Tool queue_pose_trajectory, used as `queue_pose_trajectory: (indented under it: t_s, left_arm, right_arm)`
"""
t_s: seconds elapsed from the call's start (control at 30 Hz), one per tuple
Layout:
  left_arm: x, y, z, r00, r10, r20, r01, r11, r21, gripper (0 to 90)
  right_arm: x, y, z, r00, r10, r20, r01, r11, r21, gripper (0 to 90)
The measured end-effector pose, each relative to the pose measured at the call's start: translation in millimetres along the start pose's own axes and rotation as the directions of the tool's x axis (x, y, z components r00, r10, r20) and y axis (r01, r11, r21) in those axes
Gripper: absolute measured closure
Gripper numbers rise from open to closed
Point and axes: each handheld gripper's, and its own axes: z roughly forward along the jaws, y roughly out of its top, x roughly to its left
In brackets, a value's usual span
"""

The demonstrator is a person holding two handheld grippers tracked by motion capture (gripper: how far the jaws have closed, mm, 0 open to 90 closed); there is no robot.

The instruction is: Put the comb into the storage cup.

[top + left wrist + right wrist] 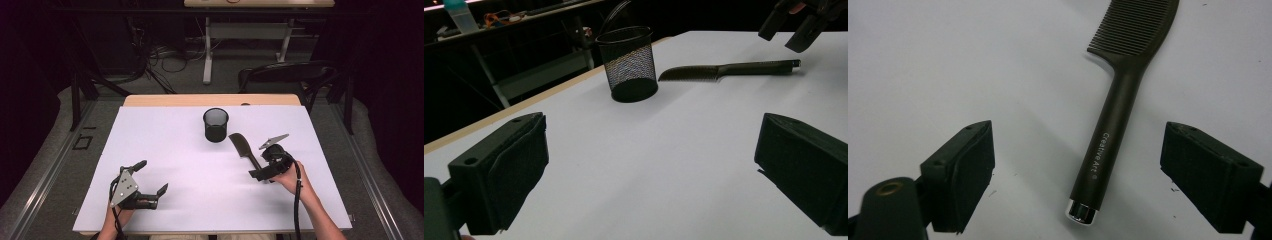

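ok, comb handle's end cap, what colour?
Shiny silver, against the dark, near-black comb. The end cap shows best in the right gripper view.

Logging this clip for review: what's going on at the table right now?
A person works at a white-covered table with a tool in each hand. The right tool hangs open over the handle of a dark comb, which lies flat between its jaws, untouched by the pads. A black mesh cup stands upright just beyond the comb's toothed end. The left tool rests open near the front edge, holding nothing.
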Motion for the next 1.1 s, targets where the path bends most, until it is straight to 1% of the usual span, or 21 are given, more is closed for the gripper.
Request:
queue_pose_trajectory:
  t_s: [0.2, 0.27, 0.33, 0.43, 0.5, 0.67, 0.7, 0.73, 0.77, 0.83, 0.87, 0.97, 1.0, 1.1]
  left_arm:
    - [-0.1, 0.0, 0.0, 1.0000, -0.004, -0.001, 0.004, 1.0000, -0.002, 0.7]
    - [-0.1, -0.1, 0.1, 1.0000, -0.006, -0.002, 0.006, 1.0000, -0.001, 0.7]
    - [0.0, -0.2, 0.4, 1.0000, -0.008, -0.002, 0.008, 1.0000, -0.001, 0.7]
    - [-0.1, -0.5, 1.1, 0.9998, -0.018, 0.001, 0.018, 0.9998, -0.005, 0.7]
    - [0.1, -0.5, 1.7, 0.9999, -0.017, 0.002, 0.017, 0.9998, -0.002, 0.7]
    - [0.1, -0.5, 1.1, 0.9998, -0.021, 0.001, 0.021, 0.9998, -0.007, 0.7]
    - [0.1, -0.5, 1.1, 0.9998, -0.021, 0.001, 0.021, 0.9998, -0.007, 0.7]
    - [0.3, -0.3, 0.4, 0.9998, -0.019, 0.003, 0.019, 0.9998, -0.009, 0.7]
    - [0.3, -0.1, 0.1, 0.9998, -0.019, 0.004, 0.019, 0.9998, -0.011, 0.7]
    - [-0.1, 0.1, -0.1, 0.9998, -0.018, 0.007, 0.018, 0.9997, -0.014, 0.6]
    - [-0.4, 0.2, -0.2, 0.9998, -0.019, 0.008, 0.019, 0.9997, -0.015, 0.7]
    - [-0.7, 0.5, -0.5, 0.9998, -0.018, 0.011, 0.019, 0.9997, -0.016, 0.7]
    - [-0.8, 0.7, -0.9, 0.9998, -0.016, 0.013, 0.016, 0.9997, -0.017, 0.6]
    - [-0.5, 0.8, -1.1, 0.9998, -0.017, 0.013, 0.017, 0.9997, -0.018, 0.7]
  right_arm:
    - [0.6, 3.4, 1.7, 0.9999, 0.006, 0.014, -0.006, 1.000, -0.003, 5.6]
    - [0.9, 4.2, 2.4, 0.9997, 0.010, 0.020, -0.010, 1.000, -0.006, 5.0]
    - [0.8, 6.6, 3.0, 0.9993, 0.026, 0.027, -0.026, 1.000, 0.001, 4.1]
    - [-1.2, 8.9, 4.1, 0.9988, 0.028, 0.040, -0.029, 1.000, 0.005, 3.6]
    - [-2.6, 10.5, 4.9, 0.9979, 0.050, 0.043, -0.050, 0.999, 0.002, 2.8]
    - [-6.4, 14.2, 8.4, 0.9955, 0.080, 0.050, -0.082, 0.996, 0.030, 0.4]
    - [-7.2, 15.5, 9.2, 0.9954, 0.080, 0.054, -0.082, 0.996, 0.042, 0.2]
    - [-7.8, 16.7, 10.5, 0.9951, 0.083, 0.055, -0.085, 0.996, 0.040, 0.0]
    - [-8.5, 18.7, 10.9, 0.9951, 0.081, 0.058, -0.084, 0.995, 0.059, 0.0]
    - [-9.6, 22.3, 13.1, 0.9944, 0.088, 0.059, -0.092, 0.993, 0.071, 0.0]
    - [-10.4, 24.7, 13.7, 0.9945, 0.085, 0.062, -0.090, 0.992, 0.091, 0.0]
    - [-12.6, 30.6, 17.6, 0.9930, 0.099, 0.066, -0.105, 0.990, 0.098, 0.0]
    - [-13.4, 32.5, 18.5, 0.9924, 0.101, 0.070, -0.109, 0.988, 0.112, 0.0]
    - [-15.2, 36.8, 22.4, 0.9904, 0.116, 0.076, -0.125, 0.984, 0.129, 0.4]
